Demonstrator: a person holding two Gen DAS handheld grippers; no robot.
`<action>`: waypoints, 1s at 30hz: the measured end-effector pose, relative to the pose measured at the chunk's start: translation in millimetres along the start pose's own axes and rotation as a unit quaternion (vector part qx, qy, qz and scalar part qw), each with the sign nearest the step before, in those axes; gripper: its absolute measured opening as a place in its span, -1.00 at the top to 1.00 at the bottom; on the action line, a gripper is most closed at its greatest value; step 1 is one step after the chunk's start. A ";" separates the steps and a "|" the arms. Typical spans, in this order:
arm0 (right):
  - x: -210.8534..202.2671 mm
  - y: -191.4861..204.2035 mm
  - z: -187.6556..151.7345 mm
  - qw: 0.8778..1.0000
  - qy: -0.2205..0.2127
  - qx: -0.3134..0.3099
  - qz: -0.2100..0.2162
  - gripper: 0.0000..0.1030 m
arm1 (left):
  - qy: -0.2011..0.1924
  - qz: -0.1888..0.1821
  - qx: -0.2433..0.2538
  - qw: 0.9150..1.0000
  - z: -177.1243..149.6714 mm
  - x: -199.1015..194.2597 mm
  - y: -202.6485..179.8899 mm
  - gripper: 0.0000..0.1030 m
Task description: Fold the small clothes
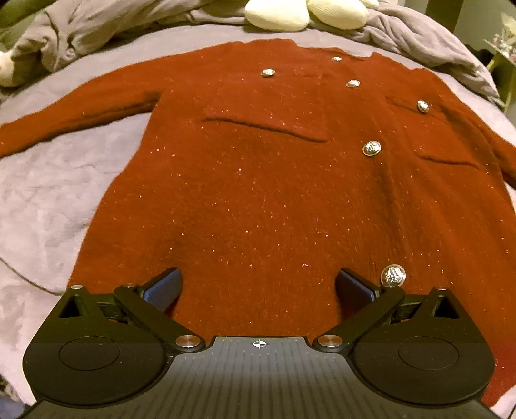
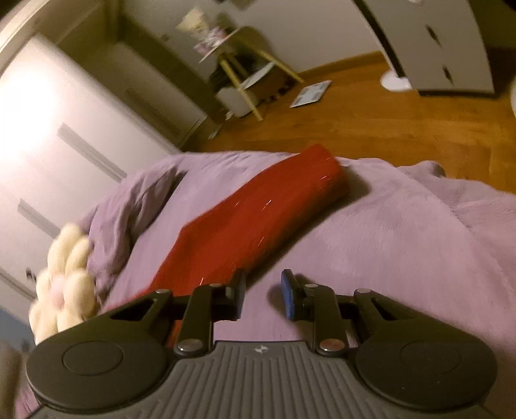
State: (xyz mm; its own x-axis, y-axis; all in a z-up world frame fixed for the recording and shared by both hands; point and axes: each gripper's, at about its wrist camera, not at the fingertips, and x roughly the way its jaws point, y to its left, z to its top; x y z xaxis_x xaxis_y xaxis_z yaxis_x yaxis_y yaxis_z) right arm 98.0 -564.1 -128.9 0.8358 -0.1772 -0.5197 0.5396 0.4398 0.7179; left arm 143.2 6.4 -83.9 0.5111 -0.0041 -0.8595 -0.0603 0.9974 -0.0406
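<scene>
Red cardigan point(image 1: 258, 180) lies flat, buttons up, on the purple blanket point(image 1: 42, 206); my left gripper point(image 1: 258, 290) is spread wide over its lower hem, nothing between the fingers. My right gripper point(image 2: 262, 298) is partly released over bare blanket, empty, just beside the cardigan's sleeve point(image 2: 258, 206). Cream flower plush point(image 2: 64, 277) sits left of the sleeve.

The red cardigan point(image 1: 258, 180) lies flat on the purple blanket point(image 1: 42, 206), with bare blanket on its left side; the left gripper point(image 1: 258, 290), jaws spread wide, has unobstructed cloth ahead. At the far edge, the cream plush cushion point(image 1: 306, 14) and the bunched grey bedding point(image 1: 419, 38) limit passage beyond the collar. The right gripper point(image 2: 262, 298), jaws parted, faces bare blanket just beside the outstretched sleeve point(image 2: 258, 209); past the bed edge lies wooden floor point(image 2: 387, 122).
</scene>
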 end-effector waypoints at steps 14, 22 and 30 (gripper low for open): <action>29.5 18.6 22.7 0.999 -0.017 -0.014 -0.022 0.82 | -0.009 -0.034 0.017 0.999 9.5 -10.1 6.2 -0.68; -27.2 204.9 -76.4 0.920 -0.029 -0.351 0.173 0.83 | -0.055 -0.135 -0.004 0.989 70.6 -32.4 0.2 -0.11; -47.3 255.7 -210.8 0.828 0.110 -0.457 0.304 -0.12 | -0.057 -0.275 -0.035 0.959 123.0 -6.9 -19.2 -0.33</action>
State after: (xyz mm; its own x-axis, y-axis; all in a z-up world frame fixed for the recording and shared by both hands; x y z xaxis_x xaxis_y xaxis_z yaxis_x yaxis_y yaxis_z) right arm 175.1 -257.7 -18.4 0.8318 0.4421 -0.3358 -0.3605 0.8901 0.2788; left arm 246.3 -3.8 -14.5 0.5723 -0.5163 -0.6372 0.1898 0.8393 -0.5095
